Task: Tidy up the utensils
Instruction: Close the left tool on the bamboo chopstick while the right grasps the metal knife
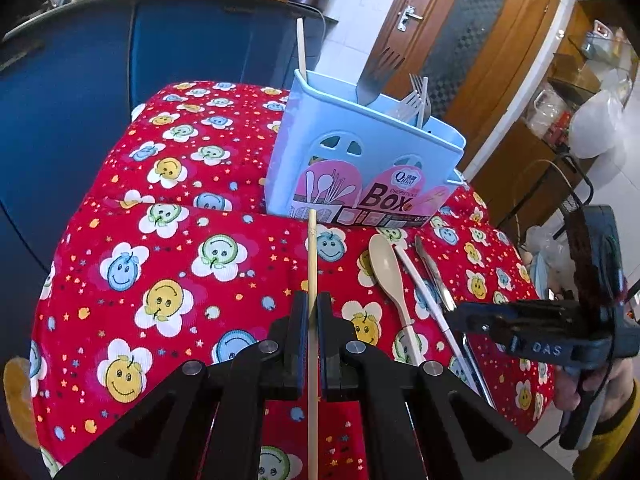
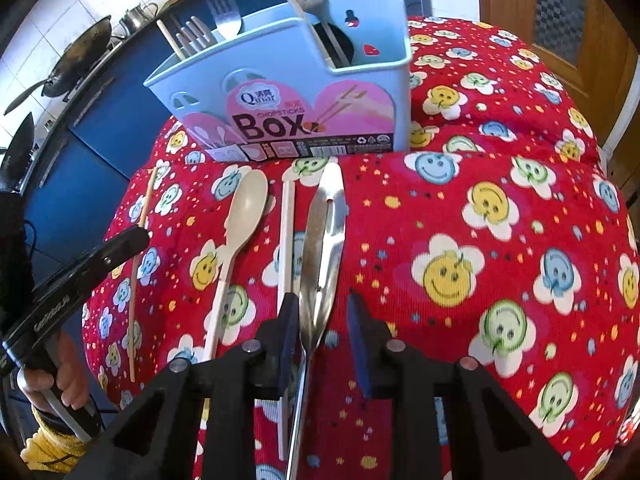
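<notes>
A light blue chopsticks box (image 1: 360, 168) stands on the red smiley cloth (image 1: 168, 264) and holds forks, a spatula and a chopstick; it also shows in the right wrist view (image 2: 288, 92). My left gripper (image 1: 313, 312) has its jaws nearly closed around a wooden chopstick (image 1: 312, 264) lying on the cloth. My right gripper (image 2: 323, 320) is open around a steel slotted utensil (image 2: 324, 240). A beige spoon (image 2: 240, 232) and a white stick utensil (image 2: 286, 236) lie left of it.
A blue cabinet (image 1: 120, 60) with pots stands behind the table. A wooden door (image 1: 460, 32) is at the back right. A shelf with bags (image 1: 580, 112) stands right of the table. The cloth drops off at the table edges.
</notes>
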Demonstrator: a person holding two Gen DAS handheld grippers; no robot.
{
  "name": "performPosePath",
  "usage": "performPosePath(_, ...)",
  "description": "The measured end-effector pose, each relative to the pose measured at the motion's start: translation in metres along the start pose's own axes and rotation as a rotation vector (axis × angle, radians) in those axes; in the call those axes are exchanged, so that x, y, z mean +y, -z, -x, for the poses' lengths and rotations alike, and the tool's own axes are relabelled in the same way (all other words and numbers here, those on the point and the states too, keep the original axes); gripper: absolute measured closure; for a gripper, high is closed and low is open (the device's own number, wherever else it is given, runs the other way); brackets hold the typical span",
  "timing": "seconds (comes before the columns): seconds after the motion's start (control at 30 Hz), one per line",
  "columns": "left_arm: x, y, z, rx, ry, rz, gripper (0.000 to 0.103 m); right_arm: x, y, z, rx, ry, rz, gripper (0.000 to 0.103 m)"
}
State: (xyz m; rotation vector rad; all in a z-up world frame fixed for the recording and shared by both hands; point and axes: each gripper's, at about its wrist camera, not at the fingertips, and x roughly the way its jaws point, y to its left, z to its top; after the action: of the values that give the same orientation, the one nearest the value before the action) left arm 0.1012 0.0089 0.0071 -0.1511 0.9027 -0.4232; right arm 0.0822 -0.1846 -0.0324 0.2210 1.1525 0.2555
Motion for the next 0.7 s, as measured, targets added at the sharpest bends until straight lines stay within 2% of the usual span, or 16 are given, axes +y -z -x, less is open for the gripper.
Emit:
performPosePath(0.3,-0.005,-0.004,0.001,-0.016,-0.001,-0.008,0.099,0.006,-0.024,-0.013,0.029,0.026,0.04,0.075)
performPosePath(0.43,-0.008,-0.006,0.001,-0.026,-0.008,-0.008,0.099,0.009,-0.028,-0.018,0.014,0.039,0.052,0.079)
performPosePath(0.57,-0.01,-0.007,0.002,-0.038,-0.016,-0.01,0.099,0.004,-0.02,-0.013,-0.041,0.007,0.032,0.08)
performPosePath(0.7,-0.012,-0.009,0.003,-0.054,-0.019,-0.011,0.099,-0.008,-0.009,-0.001,-0.137,-0.06,-0.016,0.08)
